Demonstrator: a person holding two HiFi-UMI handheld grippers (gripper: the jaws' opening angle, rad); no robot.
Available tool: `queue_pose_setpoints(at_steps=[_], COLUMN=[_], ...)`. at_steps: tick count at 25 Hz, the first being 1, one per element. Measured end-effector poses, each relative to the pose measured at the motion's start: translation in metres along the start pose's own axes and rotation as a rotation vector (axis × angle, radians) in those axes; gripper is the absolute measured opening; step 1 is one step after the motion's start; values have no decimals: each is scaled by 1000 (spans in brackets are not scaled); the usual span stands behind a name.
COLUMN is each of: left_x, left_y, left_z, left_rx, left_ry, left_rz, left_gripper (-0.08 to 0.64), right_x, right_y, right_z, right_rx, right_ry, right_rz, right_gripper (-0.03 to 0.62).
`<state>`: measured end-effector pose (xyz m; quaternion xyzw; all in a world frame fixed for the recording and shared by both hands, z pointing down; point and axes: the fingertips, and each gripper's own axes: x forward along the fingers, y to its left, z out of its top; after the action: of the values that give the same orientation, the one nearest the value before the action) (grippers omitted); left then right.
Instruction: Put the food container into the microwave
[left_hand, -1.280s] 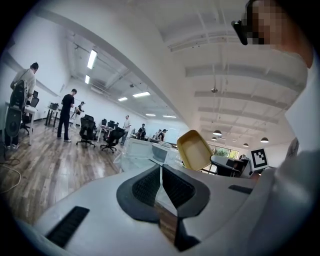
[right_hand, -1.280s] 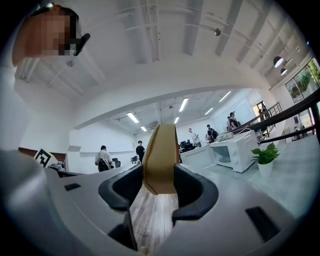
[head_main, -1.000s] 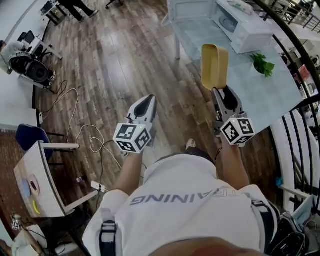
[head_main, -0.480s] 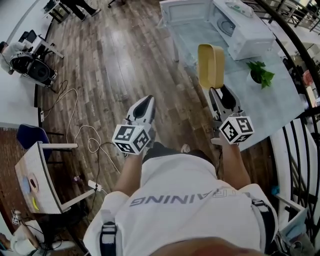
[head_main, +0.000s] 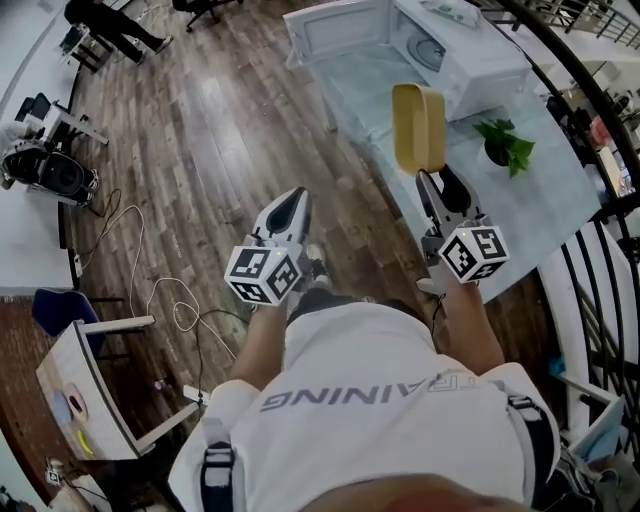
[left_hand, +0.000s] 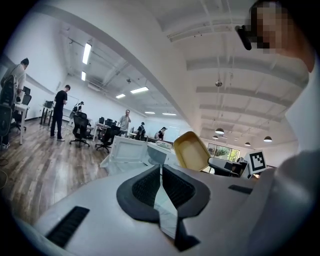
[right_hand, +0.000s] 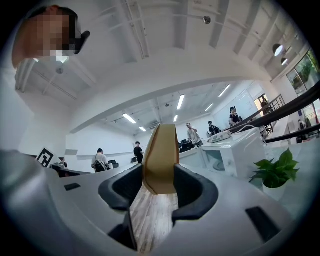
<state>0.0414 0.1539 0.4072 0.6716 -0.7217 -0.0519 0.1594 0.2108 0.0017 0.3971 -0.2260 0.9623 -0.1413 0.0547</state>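
The right gripper (head_main: 437, 180) is clamped on the food container (head_main: 418, 128), a shallow tan tub held on edge. Both pads press on its near end, and the rest of it sticks out forward past the fingertips. In the right gripper view its narrow side faces the camera and fills the gap between the jaws, which stand fairly wide around it.

Ahead of this gripper and a little to its right, the white microwave (head_main: 470, 55) sits on the pale table (head_main: 545, 205). Its door (head_main: 335, 30) is swung fully open towards the left. The container is in the air, well short of the microwave's opening. Just to the right of the container's far end, a small green plant (head_main: 503, 145) stands on the table.

The left gripper (head_main: 291, 200) is level with the right one, off to its left and well apart from it, over the wooden floor (head_main: 220, 130) and pointing the same way. Its jaws are drawn together to a thin slit with nothing between them. From this gripper the open door lies straight ahead, and the held container is ahead and to the right.

Far beyond the left gripper, ahead and to its left, several people (left_hand: 59, 110) stand among desks and office chairs
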Motion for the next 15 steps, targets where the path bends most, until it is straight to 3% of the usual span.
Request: queue_pose_setpoints(at_steps=[7,15], left_x=[41,78], left_y=[36,121], left_z=[27,62], left_rx=[1,-20], left_ry=[-4,11], left_rz=[-57,-74], left_gripper=[43,43], right_x=[51,143], right_y=[-5,11], right_z=[12,9], right_rx=[-29,-28], right_ry=[-7,-1], right_rz=[-35,-60], right_gripper=[212,212])
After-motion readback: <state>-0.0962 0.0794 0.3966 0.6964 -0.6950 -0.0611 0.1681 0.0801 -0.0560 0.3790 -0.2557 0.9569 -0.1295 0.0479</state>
